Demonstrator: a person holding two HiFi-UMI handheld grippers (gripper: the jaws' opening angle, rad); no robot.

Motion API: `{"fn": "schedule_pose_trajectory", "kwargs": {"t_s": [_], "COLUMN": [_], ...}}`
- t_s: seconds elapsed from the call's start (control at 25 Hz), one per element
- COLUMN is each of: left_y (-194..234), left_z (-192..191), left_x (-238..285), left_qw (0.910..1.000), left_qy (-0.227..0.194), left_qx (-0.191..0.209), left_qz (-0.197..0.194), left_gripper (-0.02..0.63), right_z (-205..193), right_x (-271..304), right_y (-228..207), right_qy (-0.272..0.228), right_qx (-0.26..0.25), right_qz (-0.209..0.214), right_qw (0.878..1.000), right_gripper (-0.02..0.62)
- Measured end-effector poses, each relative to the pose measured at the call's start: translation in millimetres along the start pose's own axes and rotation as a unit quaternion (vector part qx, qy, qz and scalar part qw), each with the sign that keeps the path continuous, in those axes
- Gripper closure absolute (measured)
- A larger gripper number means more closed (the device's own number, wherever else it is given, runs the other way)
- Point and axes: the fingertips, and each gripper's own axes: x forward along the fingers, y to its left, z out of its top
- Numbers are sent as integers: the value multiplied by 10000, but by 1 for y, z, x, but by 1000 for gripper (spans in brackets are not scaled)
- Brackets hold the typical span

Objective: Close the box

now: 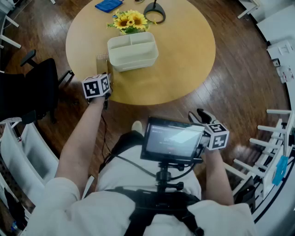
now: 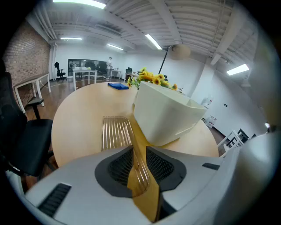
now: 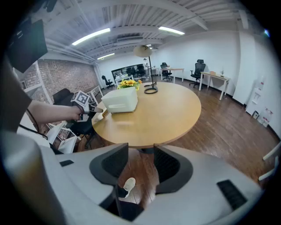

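I see sunflowers (image 1: 129,20) standing toward the far side of the round wooden counter (image 1: 184,55). A blue cloth (image 1: 109,5) lies just left of the sunflowers, and a black ring-shaped lamp base (image 1: 154,12) sits just to their right. Well off to the sunflowers' near left, a black office chair (image 1: 27,90) stands on the wood floor (image 1: 239,83).

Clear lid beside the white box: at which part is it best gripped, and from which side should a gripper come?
Grip the clear lid at its near short edge, coming from the person's side of the table. It is a thin ribbed sheet lying beside the white box, so probably only an edge fits between jaws. The left gripper is shut on that edge.
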Motion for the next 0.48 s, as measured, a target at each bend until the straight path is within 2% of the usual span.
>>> {"fn": "schedule_pose_trajectory", "kwargs": {"t_s": [0.16, 0.28, 0.48], "left_y": [12, 19, 26], "left_z": [1, -4, -4], "left_x": [4, 7, 7], "left_qw": [9997, 9994, 9984], "left_qy": [34, 7, -159], "left_qx": [-44, -170, -65], "left_qz": [222, 311, 542], "left_gripper": [514, 564, 601], "right_z": [13, 21, 23], "right_x": [9, 11, 7], "right_y": [6, 9, 3], "right_qy": [14, 127, 127], "right_qx": [-153, -235, -290], "right_qz": [-2, 34, 23], "right_qw": [9999, 9996, 9995], "right_gripper": [407, 407, 407]}}
